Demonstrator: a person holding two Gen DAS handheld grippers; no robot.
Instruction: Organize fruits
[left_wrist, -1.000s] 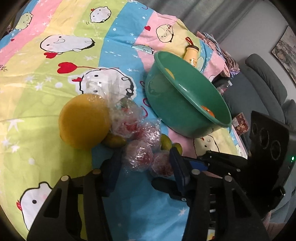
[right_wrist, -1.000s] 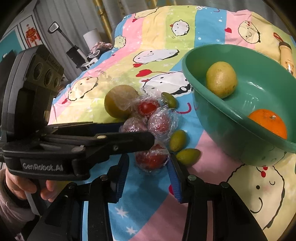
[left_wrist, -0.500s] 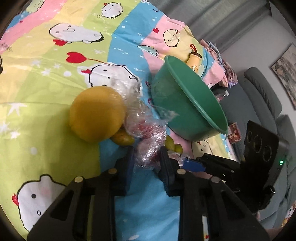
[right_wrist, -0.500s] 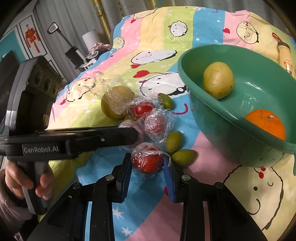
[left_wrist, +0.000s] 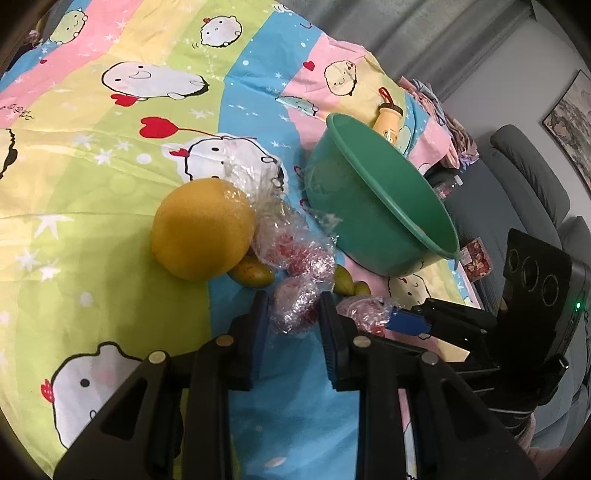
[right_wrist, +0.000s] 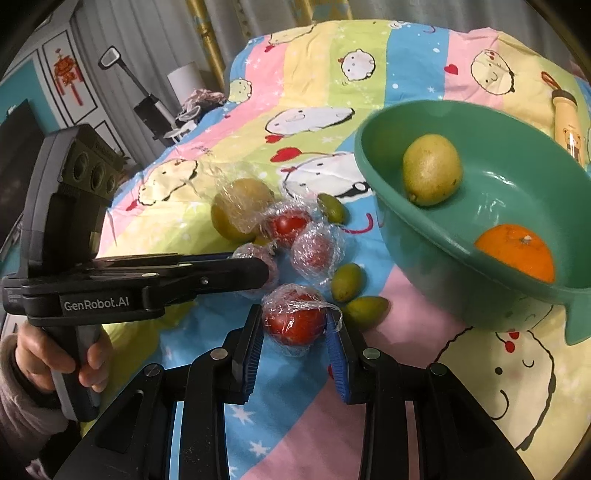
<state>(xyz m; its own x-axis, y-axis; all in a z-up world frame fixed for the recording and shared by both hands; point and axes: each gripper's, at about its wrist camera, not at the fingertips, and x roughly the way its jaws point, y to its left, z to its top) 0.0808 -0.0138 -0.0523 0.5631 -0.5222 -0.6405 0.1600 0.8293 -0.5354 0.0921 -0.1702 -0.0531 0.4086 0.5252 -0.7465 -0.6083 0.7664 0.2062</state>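
Note:
Several cling-wrapped red tomatoes lie in a cluster on the cartoon bedsheet beside a large yellow fruit (left_wrist: 203, 229) (right_wrist: 236, 206). My left gripper (left_wrist: 293, 317) is shut on one wrapped tomato (left_wrist: 295, 304), its pads pressing the plastic on both sides. In the right wrist view, my right gripper (right_wrist: 295, 336) is shut on the nearest wrapped tomato (right_wrist: 295, 321). Two more wrapped tomatoes (right_wrist: 288, 225) (right_wrist: 316, 251) lie just beyond. The green bowl (left_wrist: 388, 221) (right_wrist: 406, 221) stands to the right, holding a yellow-green fruit (right_wrist: 430, 168) and an orange (right_wrist: 517, 251).
Small green oval fruits (right_wrist: 347, 282) (right_wrist: 365, 308) (right_wrist: 332, 208) lie by the tomatoes. A yellow bottle (left_wrist: 388, 122) lies behind the bowl. A grey sofa (left_wrist: 524, 184) is past the bed's right edge. A person's hand (right_wrist: 37, 358) holds the left gripper's handle.
Both grippers' jaws have narrowed onto a wrapped tomato each; a second ago they stood wider around them. The left view has shifted slightly nearer the cluster.

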